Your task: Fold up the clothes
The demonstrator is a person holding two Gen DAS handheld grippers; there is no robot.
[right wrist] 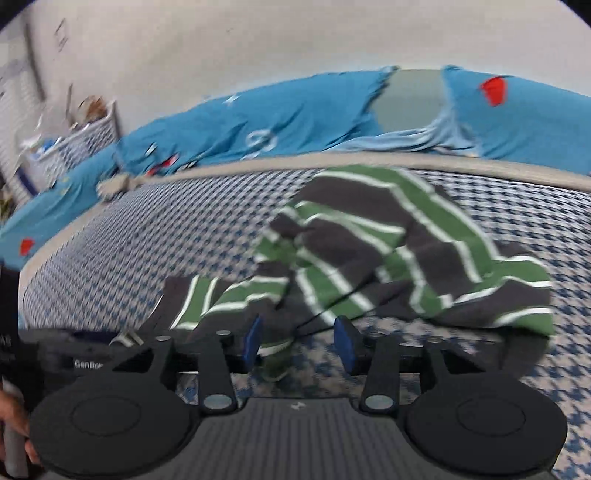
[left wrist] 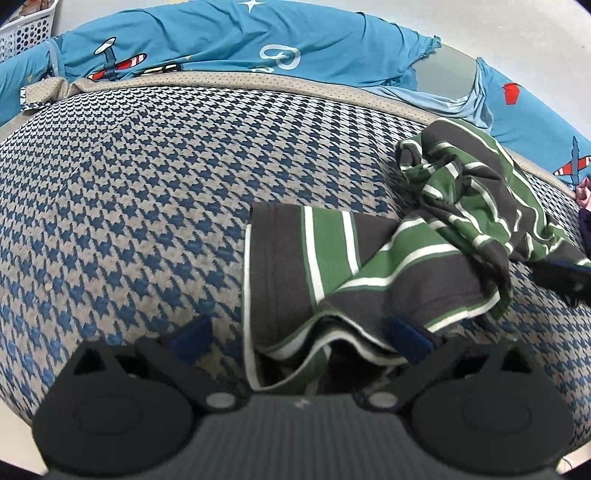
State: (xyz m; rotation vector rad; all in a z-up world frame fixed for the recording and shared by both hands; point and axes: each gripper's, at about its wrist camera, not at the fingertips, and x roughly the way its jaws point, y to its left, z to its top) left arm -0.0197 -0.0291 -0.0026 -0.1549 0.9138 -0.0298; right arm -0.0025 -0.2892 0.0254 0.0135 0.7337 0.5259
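A green, grey and white striped garment (left wrist: 388, 258) lies crumpled on a blue-and-beige houndstooth blanket (left wrist: 129, 203). In the left wrist view my left gripper (left wrist: 299, 339) stands wide open over the garment's near edge. Folds of cloth lie between its blue pads, and one fold rests against the right pad (left wrist: 408, 339). In the right wrist view the same garment (right wrist: 388, 251) spreads ahead. My right gripper (right wrist: 300, 341) is open, with a narrow bit of the garment between its pads but not pinched. The left gripper's black body (right wrist: 74, 362) shows at the lower left.
Blue bedding with plane prints (left wrist: 240, 40) lies bunched along the blanket's far edge by a pale wall. A white perforated basket (left wrist: 26, 29) stands at the far left. Pink cloth (left wrist: 585, 192) peeks in at the right. A hand (right wrist: 11, 424) shows at the lower left.
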